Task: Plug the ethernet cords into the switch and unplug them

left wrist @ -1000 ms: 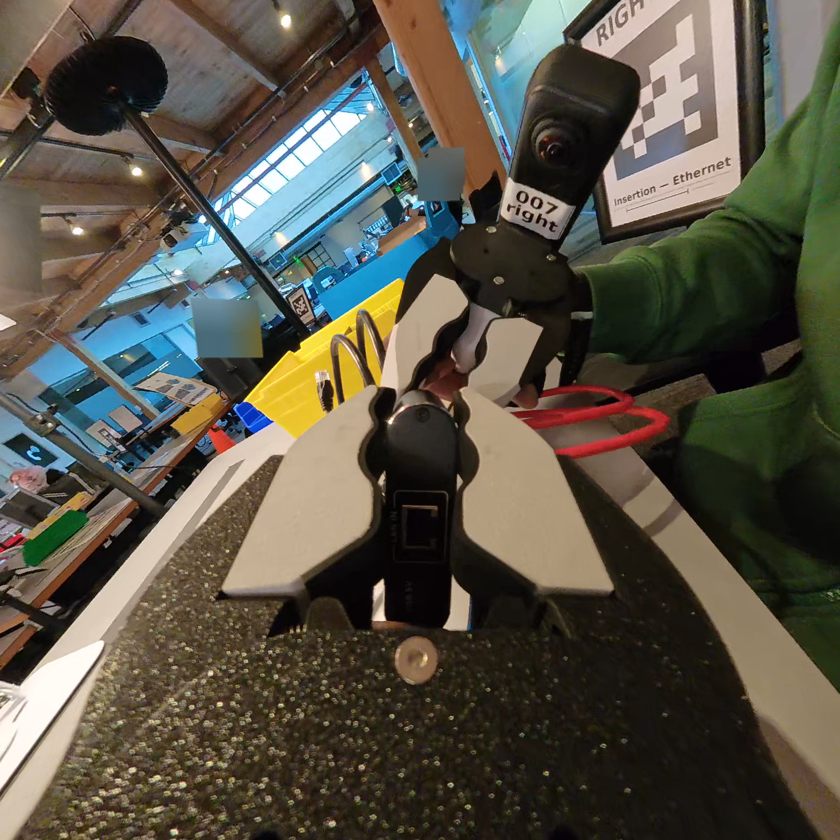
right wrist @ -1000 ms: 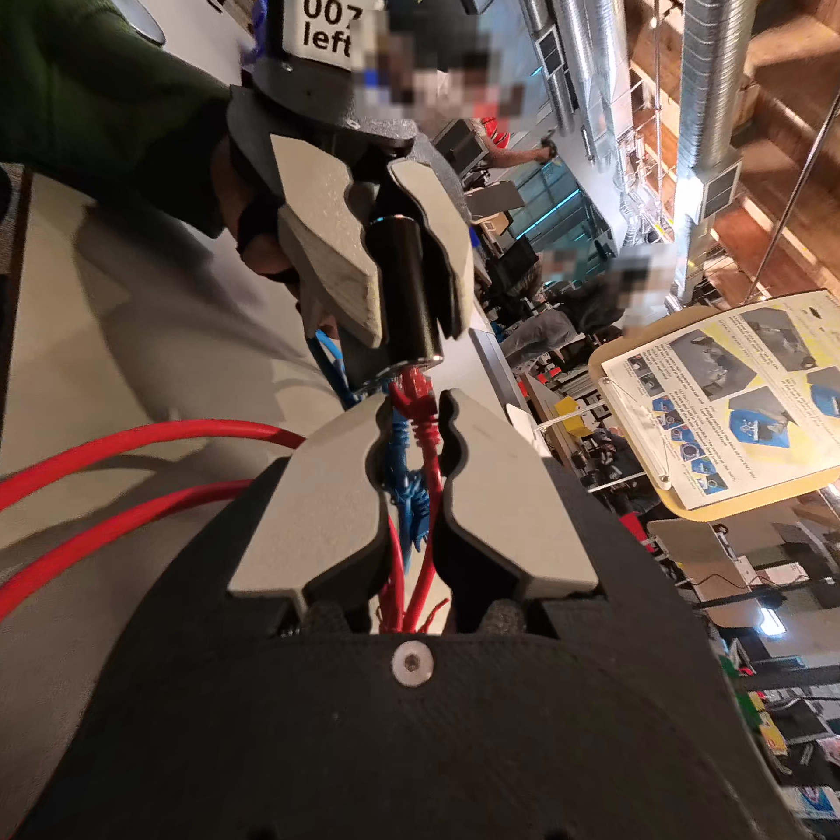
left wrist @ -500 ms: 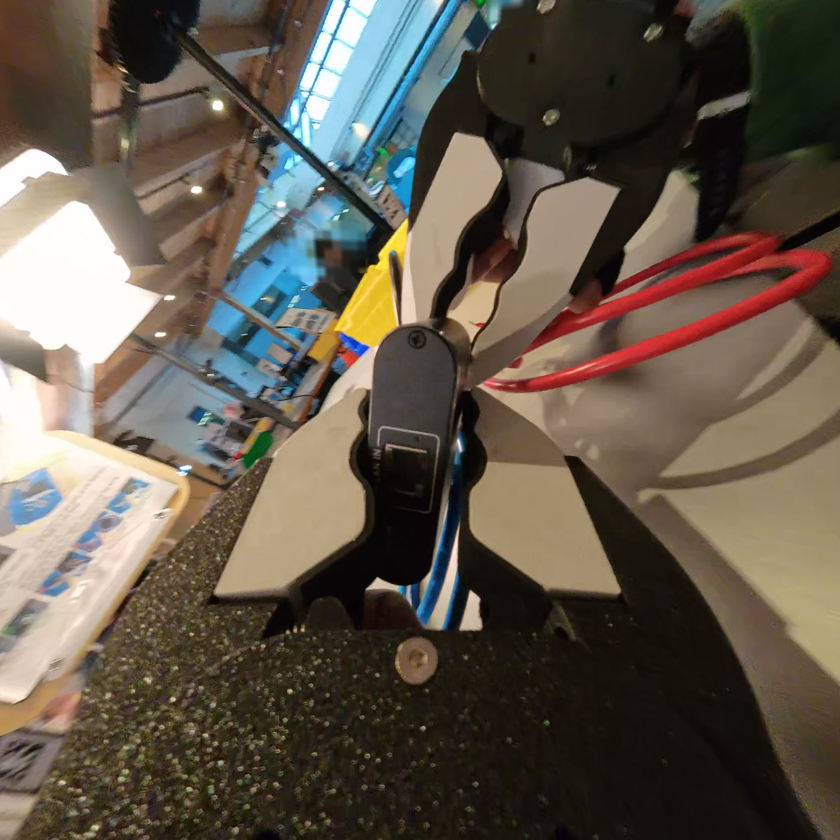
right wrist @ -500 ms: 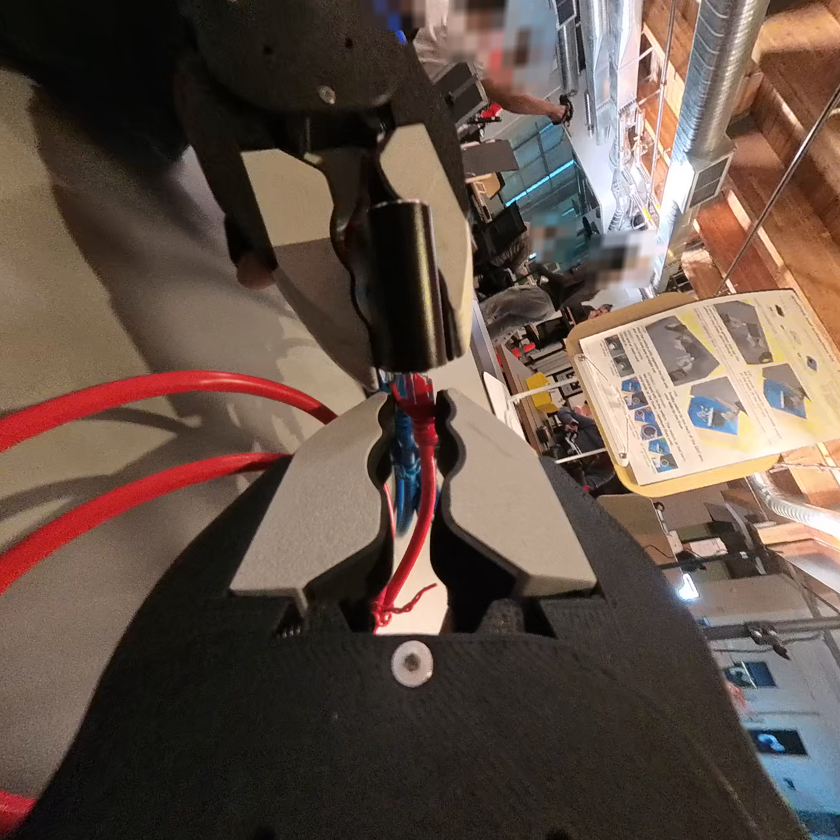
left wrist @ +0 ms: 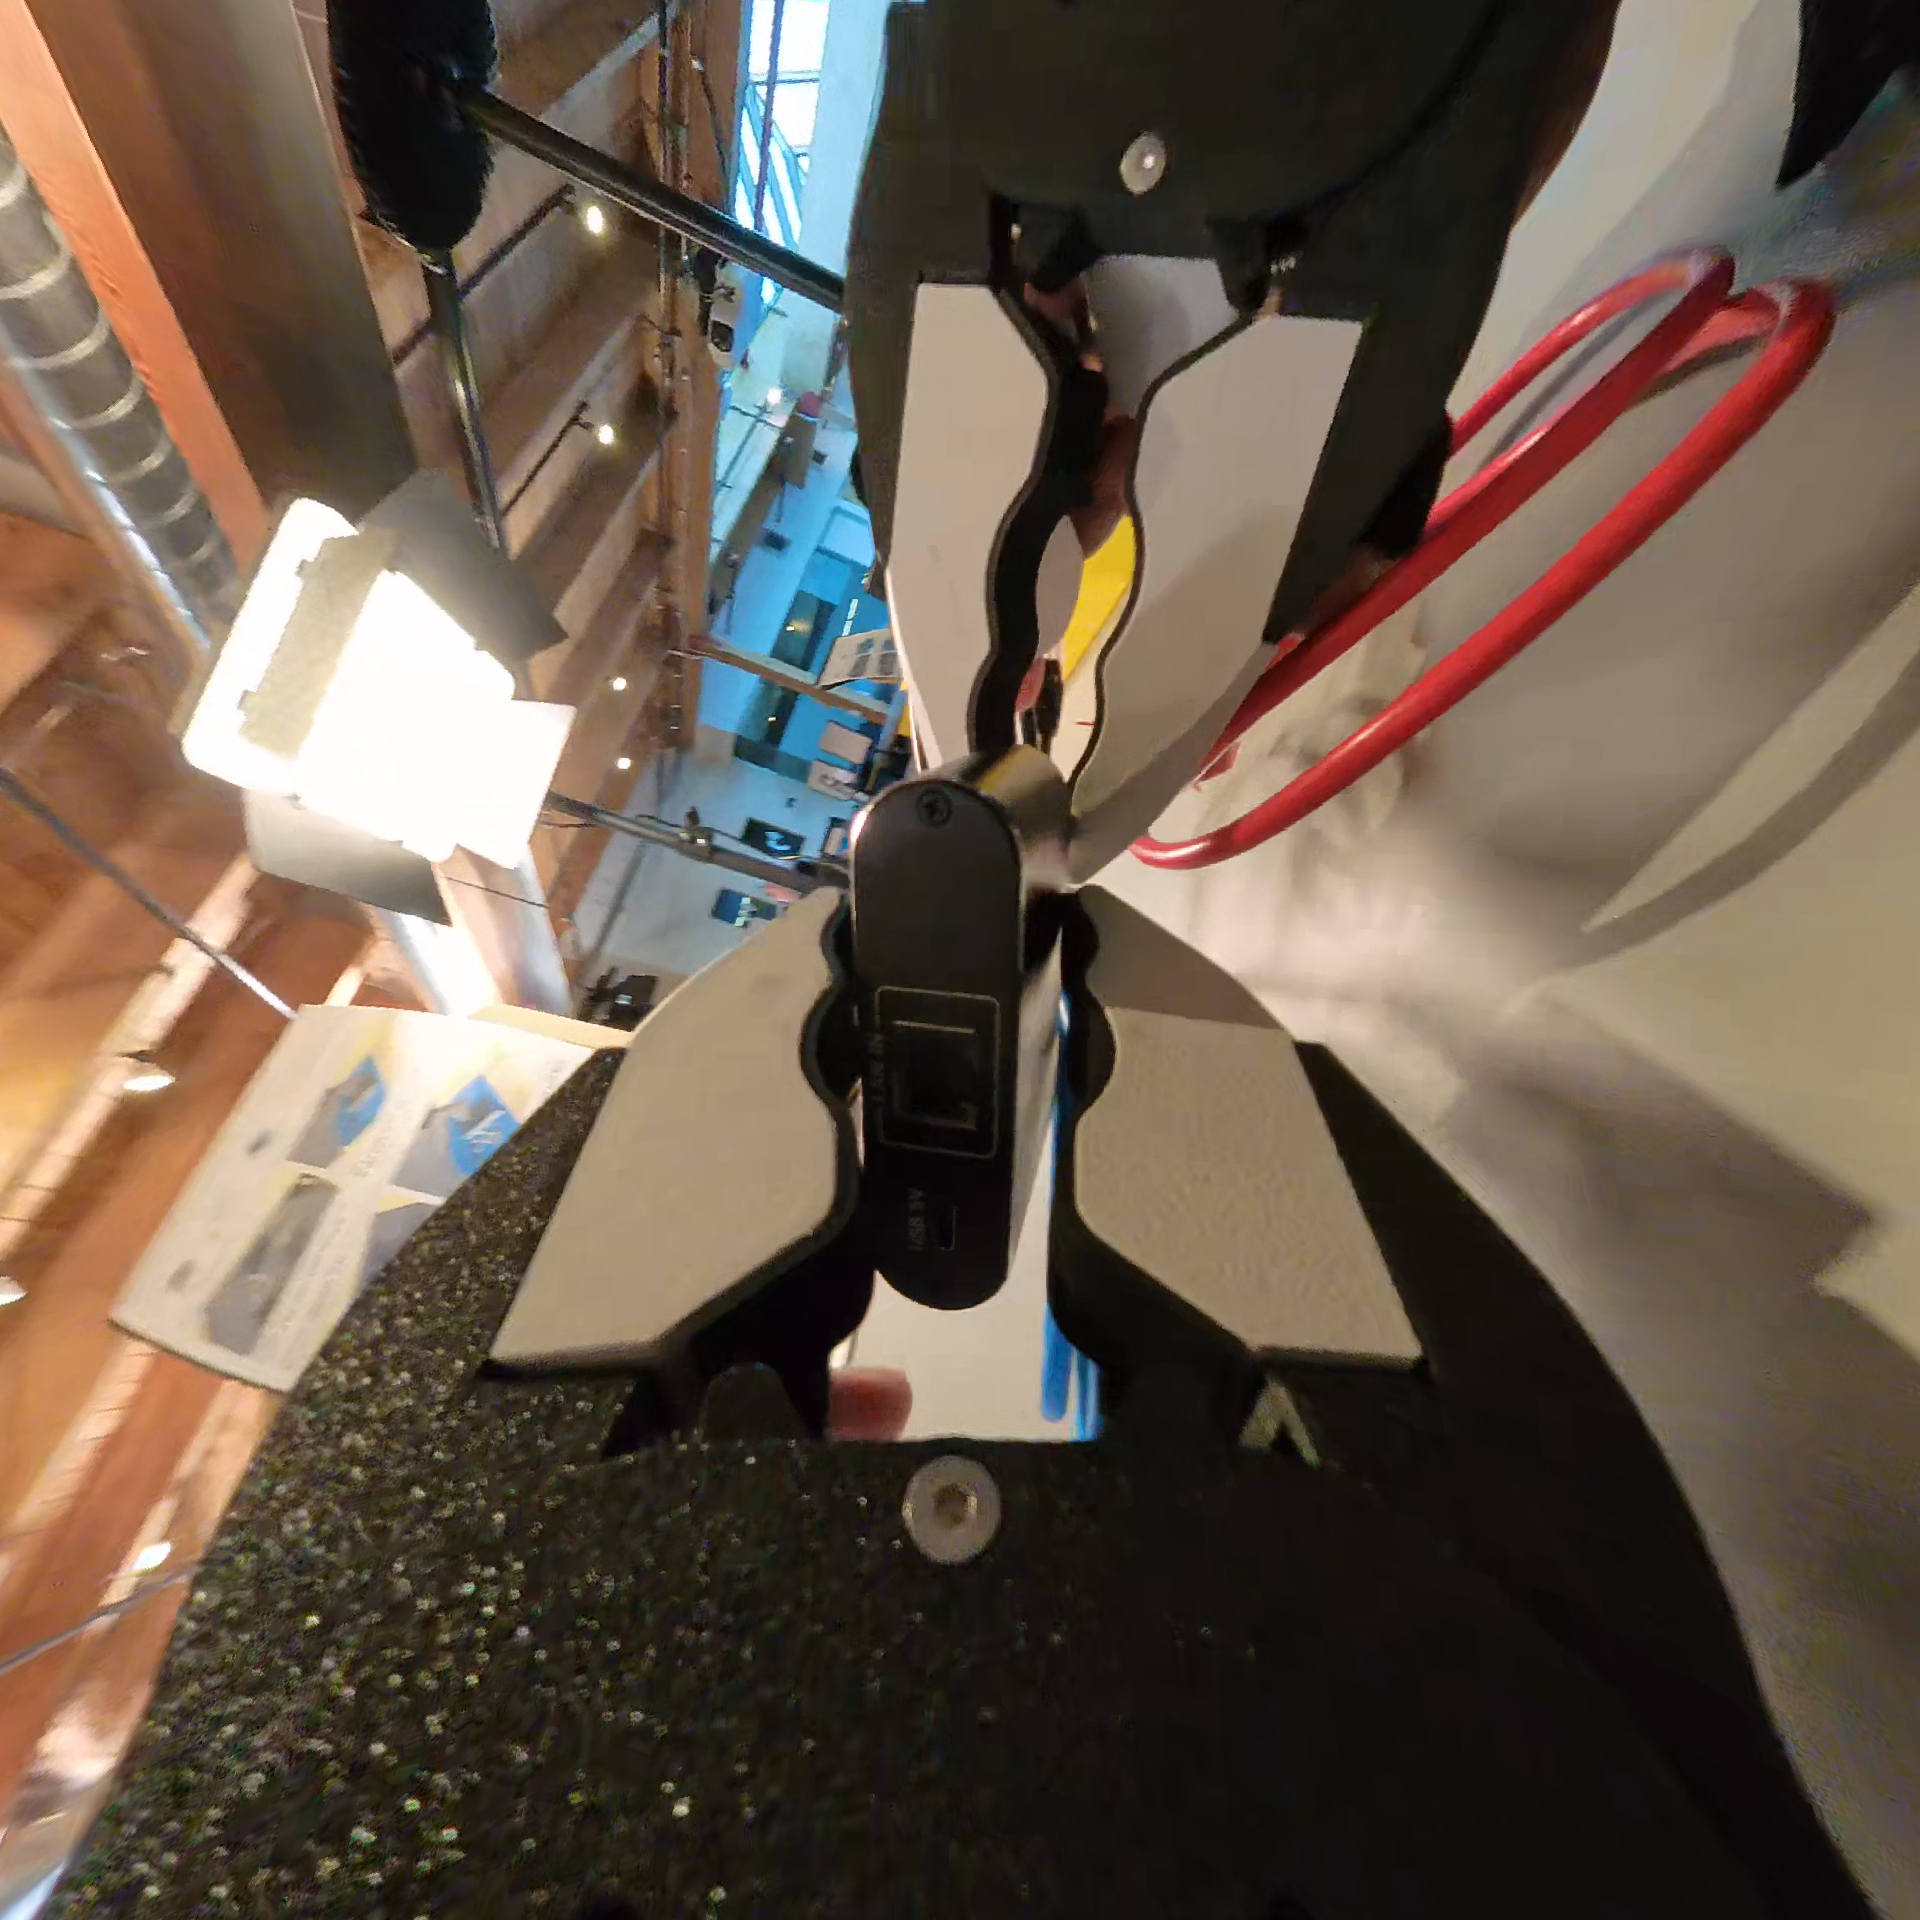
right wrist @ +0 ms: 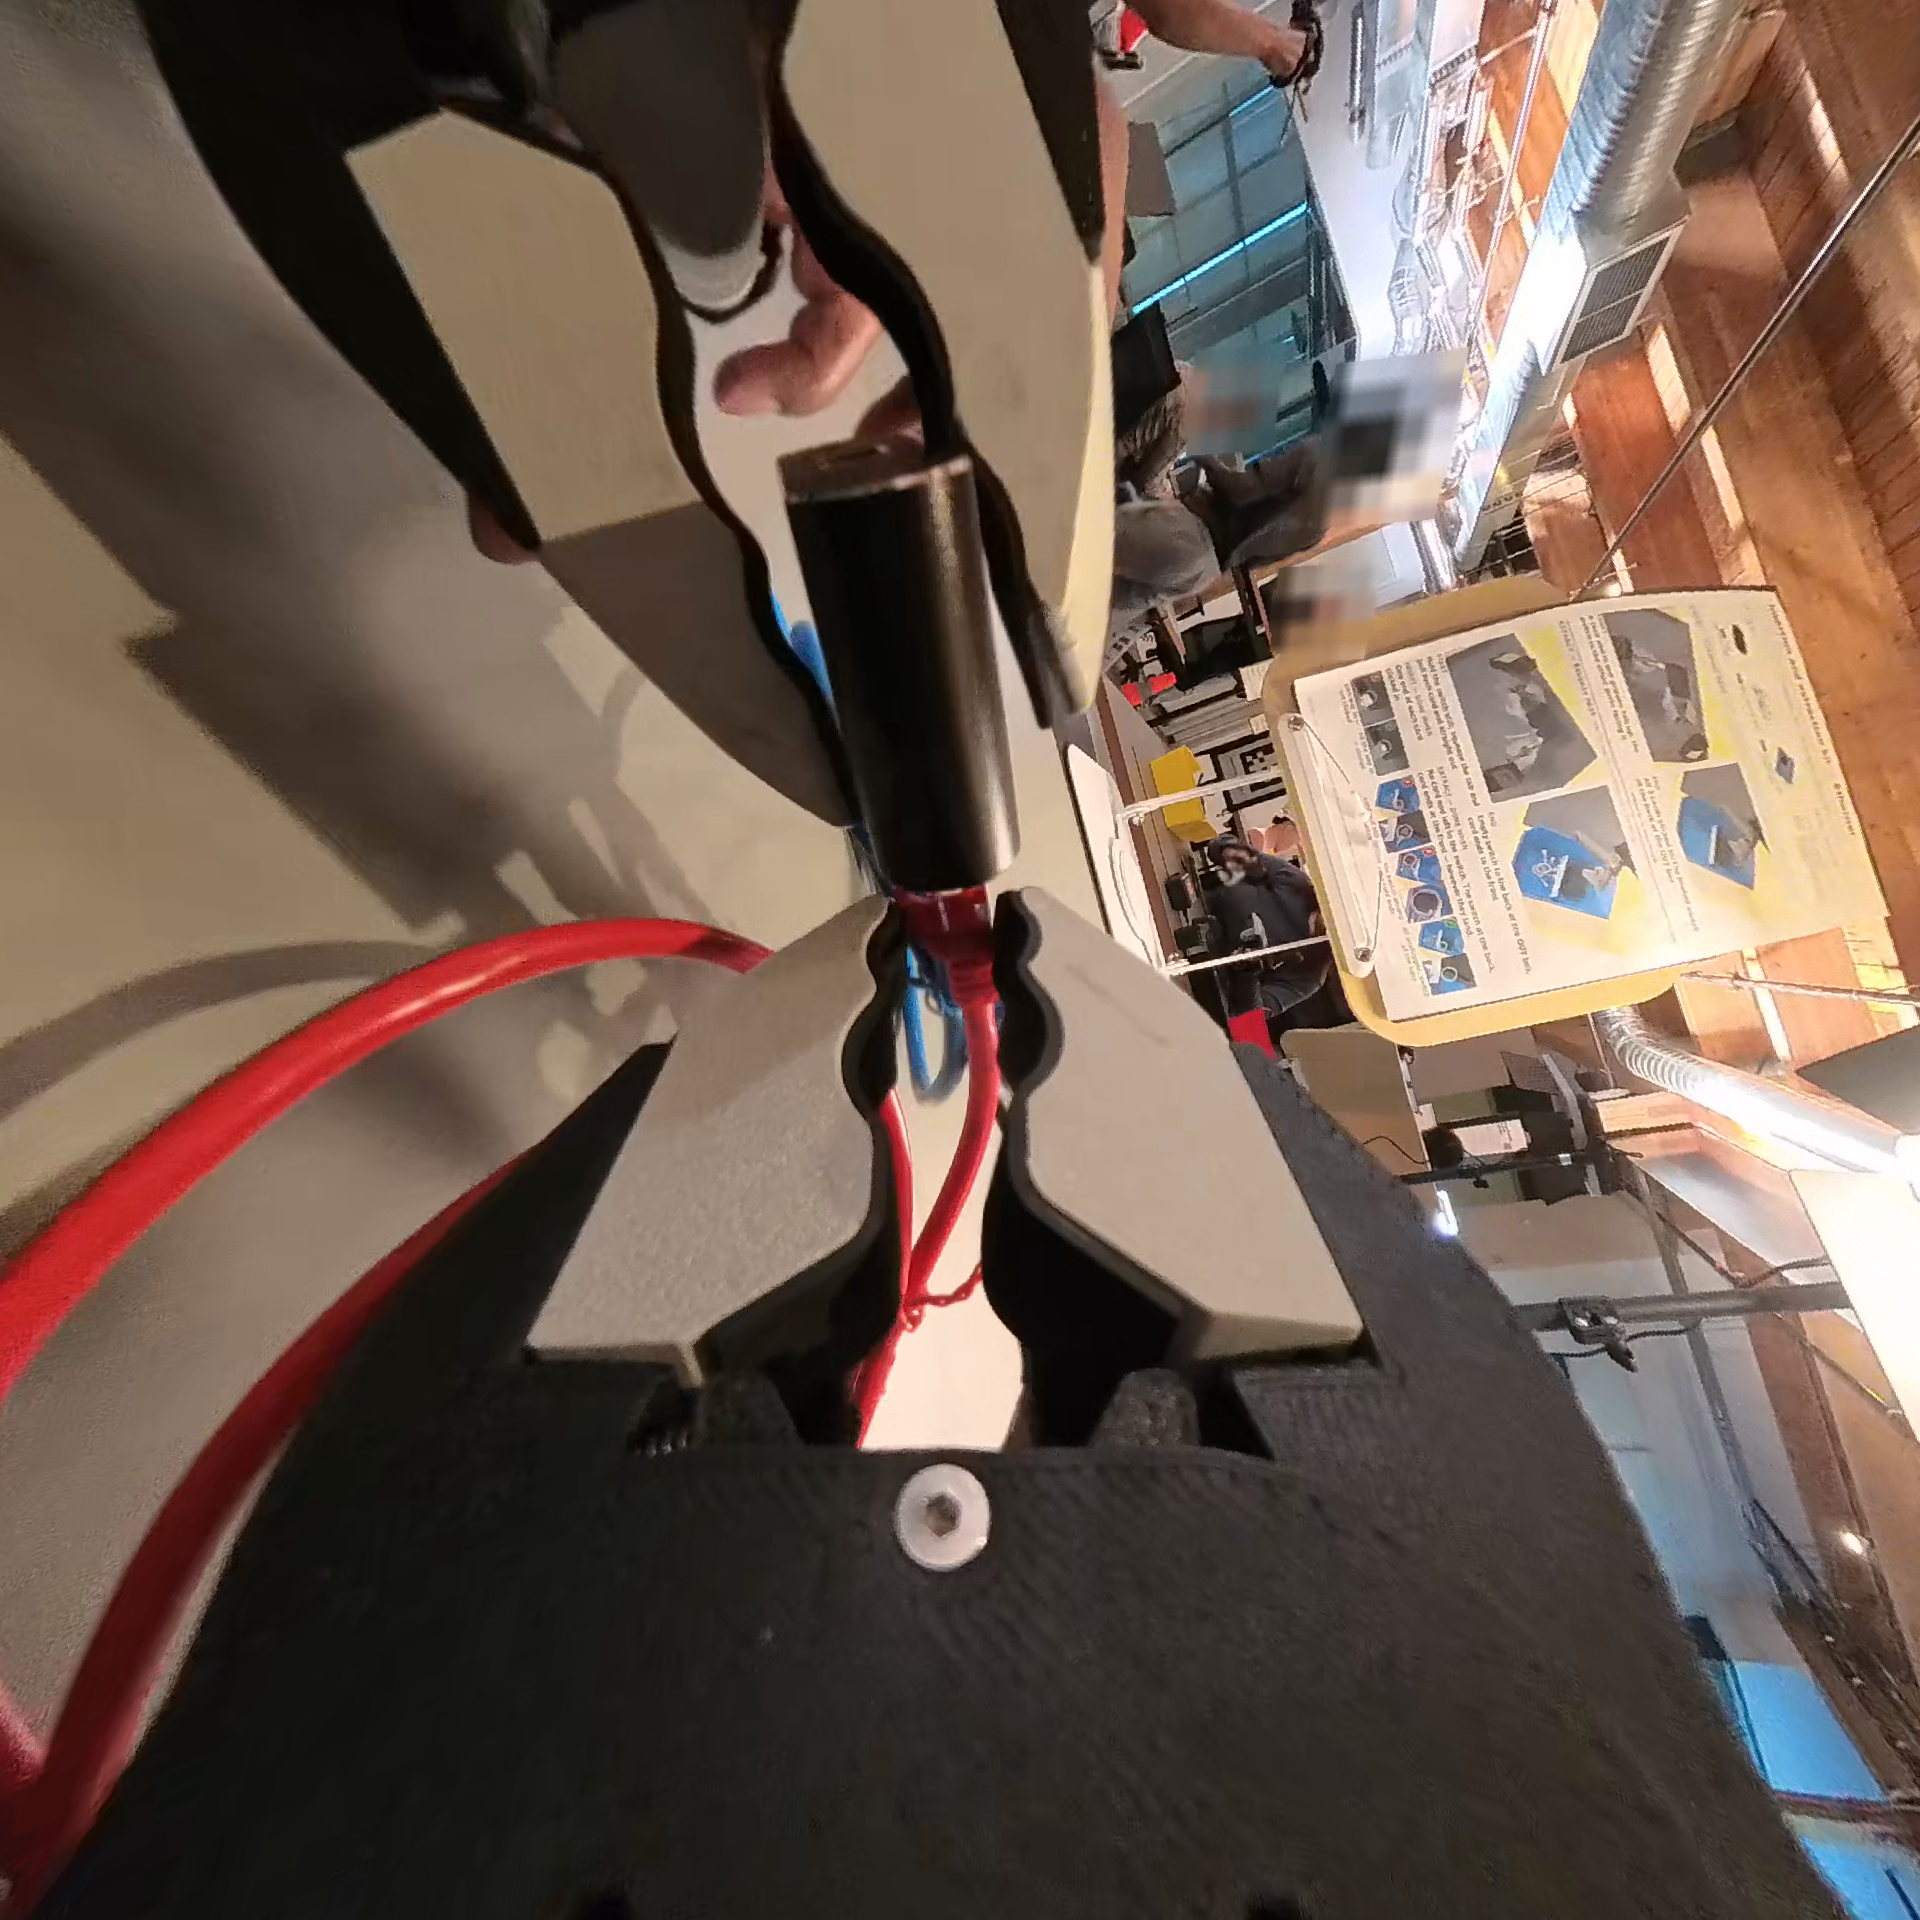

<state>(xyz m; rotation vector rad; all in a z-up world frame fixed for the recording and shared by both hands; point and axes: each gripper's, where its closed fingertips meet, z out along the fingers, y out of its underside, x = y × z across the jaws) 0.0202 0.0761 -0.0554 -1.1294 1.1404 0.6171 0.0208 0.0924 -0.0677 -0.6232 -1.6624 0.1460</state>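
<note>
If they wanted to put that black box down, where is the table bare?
The pale table looks bare right of the left tool, below the red cord loops. In the right wrist view, bare table also lies above those loops. It is crowded between both tools, around the black switch.

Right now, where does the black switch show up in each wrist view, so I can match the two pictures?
Left wrist view: the switch sits at centre, port face toward the camera, clamped in the left tool.
Right wrist view: the switch is upper centre, seen from its side, above the right tool.
Shared landmark: the red cable looping over the pale table.
</note>
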